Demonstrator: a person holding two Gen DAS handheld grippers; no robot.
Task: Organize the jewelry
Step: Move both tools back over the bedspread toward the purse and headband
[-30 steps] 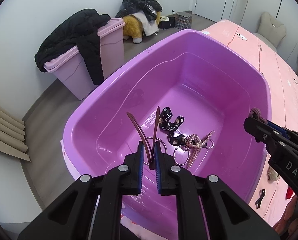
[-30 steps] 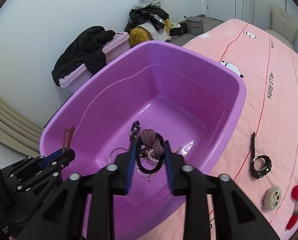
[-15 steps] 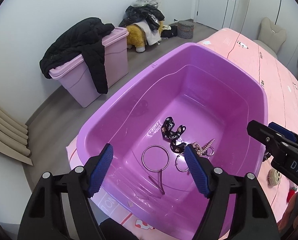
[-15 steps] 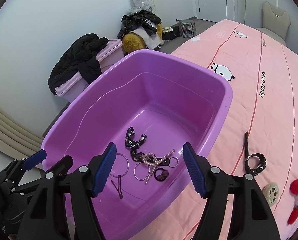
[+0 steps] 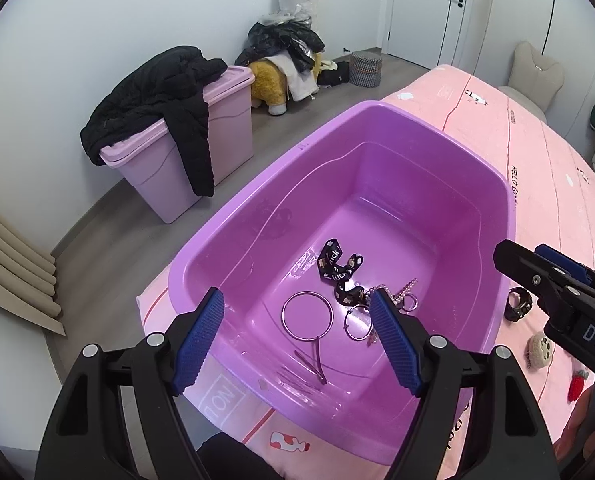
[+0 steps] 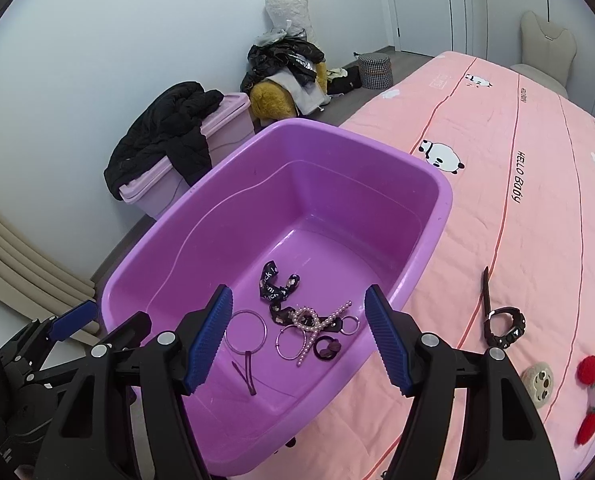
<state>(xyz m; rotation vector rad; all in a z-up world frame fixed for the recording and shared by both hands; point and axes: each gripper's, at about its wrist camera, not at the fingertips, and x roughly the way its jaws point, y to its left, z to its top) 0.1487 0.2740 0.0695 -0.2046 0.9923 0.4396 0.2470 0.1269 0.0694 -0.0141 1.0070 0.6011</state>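
Note:
A purple tub (image 5: pixel 257 184) stands on the pink bedspread (image 6: pixel 517 152). On its floor lie a black printed ribbon (image 5: pixel 337 268), silver hoops (image 5: pixel 307 317), a pearl clip (image 6: pixel 313 322), a dark hair tie (image 6: pixel 326 347) and a dark red hairpin (image 5: pixel 315 364). My left gripper (image 5: pixel 297 296) hangs open above the tub's near end, nothing between its blue pads. My right gripper (image 6: pixel 299 292) is open too, empty, above the jewelry pile. Each gripper shows at the edge of the other's view: the right gripper (image 5: pixel 537 268) and the left gripper (image 6: pixel 105 320).
A black watch (image 6: pixel 503 326), a round plush face (image 6: pixel 539 382) and red strawberry charms (image 6: pixel 589 372) lie on the bedspread right of the tub. On the floor beyond stand a lidded pink bin (image 5: pixel 217 120) draped with a black jacket (image 5: pixel 157 96), and a clothes pile.
Both grippers have opened. The left let go of the dark red hairpin and the right let go of the hair tie; both now lie in the tub. Both grippers have risen a little.

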